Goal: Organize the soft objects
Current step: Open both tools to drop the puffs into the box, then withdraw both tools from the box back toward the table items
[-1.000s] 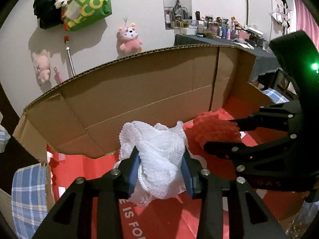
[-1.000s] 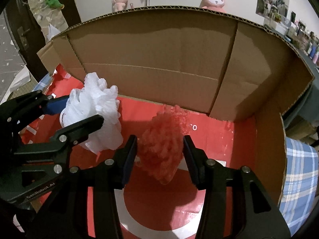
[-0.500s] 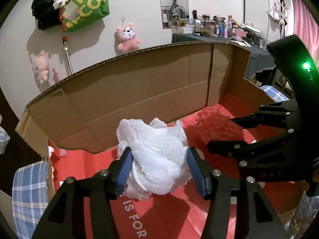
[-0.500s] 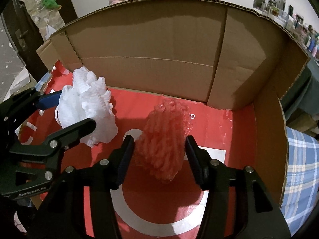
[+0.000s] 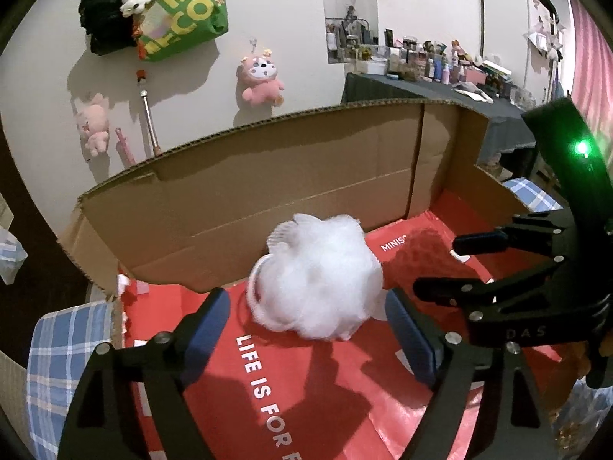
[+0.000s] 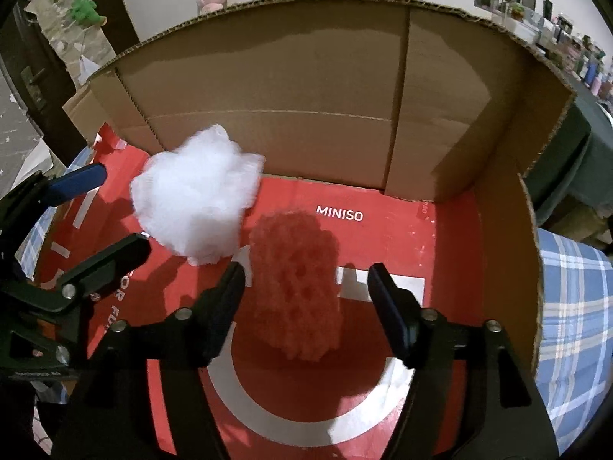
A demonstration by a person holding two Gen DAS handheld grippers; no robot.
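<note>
Your left gripper (image 5: 306, 326) has its fingers spread wide and holds nothing; the blue pads (image 5: 208, 318) stand clear on either side of the white mesh puff (image 5: 318, 283), which sits at the centre of the left wrist view, just beyond the fingertips and not touching either one. Your right gripper (image 6: 304, 291) is likewise released, and the red mesh puff (image 6: 297, 287) lies in the gap between its fingers at the centre of the right wrist view, with daylight on both sides.

Both puffs look blurred, so you may be catching them just as they settle; judge them as dropped rather than held. They lie near each other on the red printed liner (image 6: 383, 237) in the bottom of the cardboard box (image 6: 268, 76), the white one to the upper left of the red one in the right wrist view, close to the back wall.

The step in hand reads as the release into the box. Your next move, most likely, is to lift both grippers straight up and back out over the near edge, keeping the fingers spread so no pad snags the mesh or the white cord loop (image 5: 256, 287) on the white puff's left side. The two grippers sit close together, so draw them apart as you rise.
</note>
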